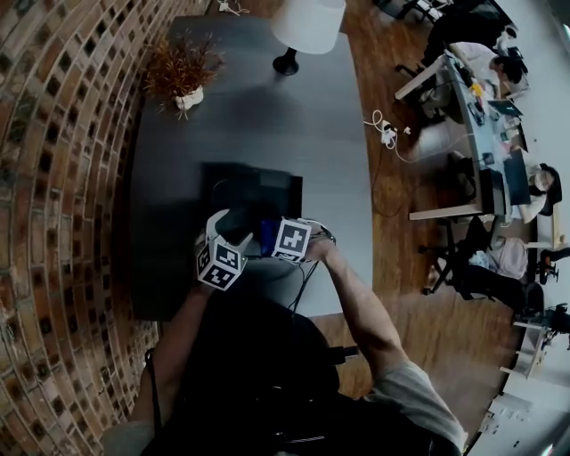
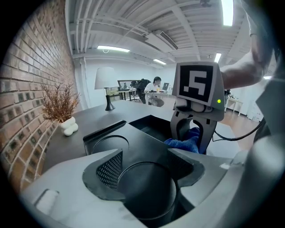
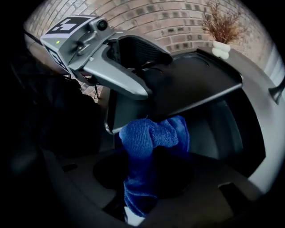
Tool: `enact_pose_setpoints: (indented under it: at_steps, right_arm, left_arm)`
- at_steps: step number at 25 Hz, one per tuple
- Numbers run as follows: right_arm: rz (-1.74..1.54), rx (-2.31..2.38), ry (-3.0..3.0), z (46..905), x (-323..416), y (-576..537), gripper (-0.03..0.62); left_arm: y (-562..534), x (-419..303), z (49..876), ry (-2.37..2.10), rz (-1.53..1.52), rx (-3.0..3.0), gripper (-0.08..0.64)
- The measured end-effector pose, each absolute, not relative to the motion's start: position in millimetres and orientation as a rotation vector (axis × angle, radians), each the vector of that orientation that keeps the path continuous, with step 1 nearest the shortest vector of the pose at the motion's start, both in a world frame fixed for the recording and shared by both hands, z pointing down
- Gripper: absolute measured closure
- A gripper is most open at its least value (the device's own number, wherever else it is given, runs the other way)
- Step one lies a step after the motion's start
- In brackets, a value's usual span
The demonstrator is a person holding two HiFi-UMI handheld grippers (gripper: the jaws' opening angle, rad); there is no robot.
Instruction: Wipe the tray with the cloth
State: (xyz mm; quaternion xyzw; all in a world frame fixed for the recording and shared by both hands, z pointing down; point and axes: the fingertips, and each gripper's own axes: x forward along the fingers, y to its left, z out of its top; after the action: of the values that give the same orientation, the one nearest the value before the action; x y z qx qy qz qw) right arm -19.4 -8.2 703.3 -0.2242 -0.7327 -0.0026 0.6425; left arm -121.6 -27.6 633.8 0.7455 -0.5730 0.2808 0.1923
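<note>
Head view, starting at the left edge: what's there?
A brick wall point(image 1: 62, 178), then a dark table point(image 1: 249, 116) with a dried plant point(image 1: 181, 69) in a white pot near its far left corner.
And the left gripper?
The left gripper point(image 2: 144, 156) sits at the near left of the black tray point(image 1: 276, 189). Its jaws are closed on the tray, which fills the gap between the pads.
Where's the cloth?
The blue cloth point(image 3: 149, 138) is bunched up and clamped in the jaws of the right gripper point(image 2: 192, 144). It hangs at the tray's near right side, by the deep compartment. I can't tell whether it touches the tray.
Further right?
A white lamp point(image 1: 307, 25) at the table's far end, then wooden floor point(image 1: 401, 294) and desks point(image 1: 481, 134) with people seated.
</note>
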Motion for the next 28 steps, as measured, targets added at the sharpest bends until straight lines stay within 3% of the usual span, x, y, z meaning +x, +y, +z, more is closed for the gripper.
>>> enact_pose_setpoints:
  at_steps: [3, 6, 11, 14, 18, 24, 28]
  right_arm:
    - [-0.077, -0.443, -1.676, 706, -23, -20, 0.419]
    - [-0.102, -0.083, -1.755, 697, -48, -81, 0.417]
    - [0.372, 0.165, -1.84, 705, -92, -136, 0.42]
    - [0.408, 0.258, -1.735, 705, -82, -158, 0.42]
    - [0.196, 0.183, -1.526, 697, -58, -153, 0.42]
    - [-0.472, 0.02, -1.655, 695, -91, -167, 0.419]
    - [-0.196, -0.066, -1.639, 701, -55, -121, 0.422]
  left_arm:
    - [-28, -122, 634, -1.61, 0.788, 2.094, 0.259]
    - [-26, -122, 635, -1.607, 0.795, 2.095, 0.259]
    - [-26, -123, 636, -1.606, 0.803, 2.089, 0.259]
    - [-27, -120, 634, -1.606, 0.799, 2.087, 0.259]
    - [-27, -119, 633, -1.602, 0.803, 2.092, 0.259]
    - [-31, -121, 631, -1.614, 0.786, 2.098, 0.259]
    - [-32, -122, 630, -1.611, 0.778, 2.103, 0.259]
